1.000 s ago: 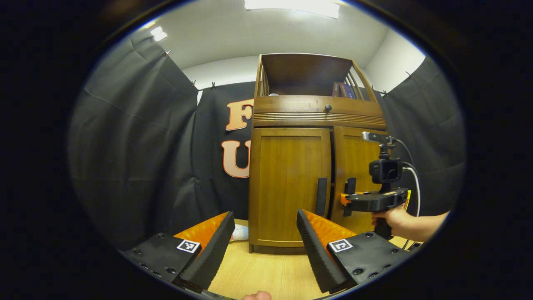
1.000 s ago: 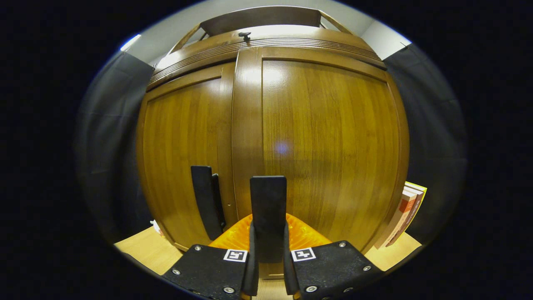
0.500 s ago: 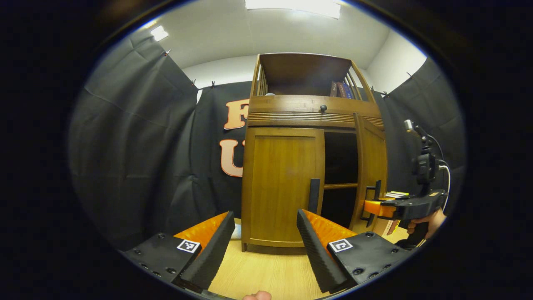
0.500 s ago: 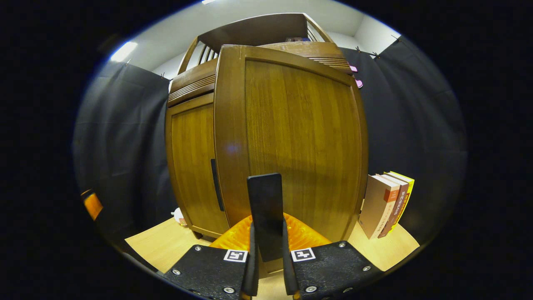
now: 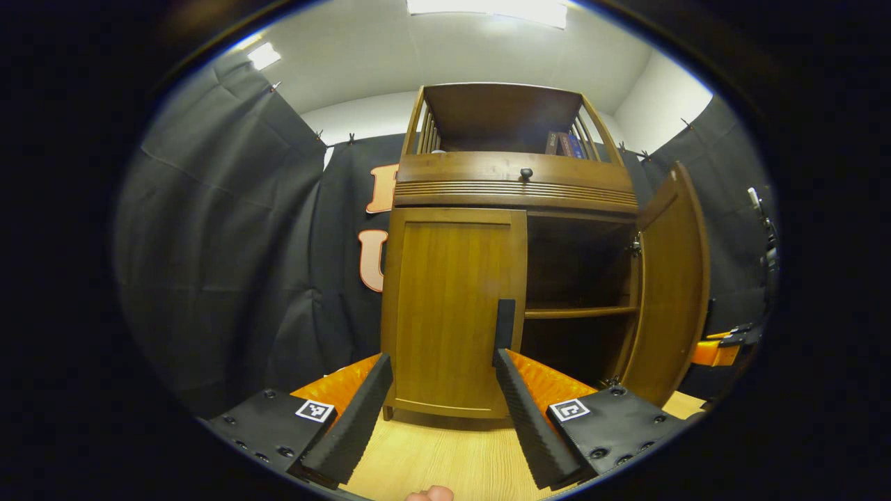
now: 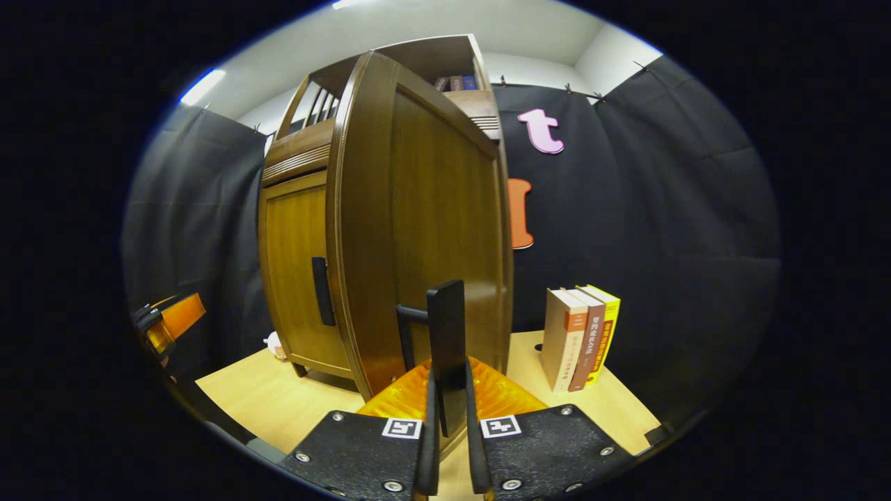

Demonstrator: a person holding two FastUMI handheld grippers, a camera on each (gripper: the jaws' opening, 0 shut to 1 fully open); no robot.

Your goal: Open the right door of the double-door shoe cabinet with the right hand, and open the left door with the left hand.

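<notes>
The brown wooden double-door shoe cabinet (image 5: 515, 188) stands on a pale wooden desk (image 5: 445, 459), toward its back edge against the black cloth wall. A grooved band with a small dark round knob (image 5: 526, 172) runs across it above the doors, and above that sits an open railed shelf holding a few books. The right door (image 5: 672, 285) is swung wide open, showing a dark inside with one wooden shelf board (image 5: 581, 312). The left door (image 5: 452, 306) is shut flat, its black vertical bar handle (image 5: 505, 323) near its inner edge.

The left gripper (image 5: 442, 410) hovers in front of the left door, fingers spread wide apart around nothing.

The right gripper (image 6: 449, 417) has its fingers clamped on the right door's black bar handle (image 6: 445, 327). Three upright books (image 6: 581, 337) stand on the desk right of the open door.
</notes>
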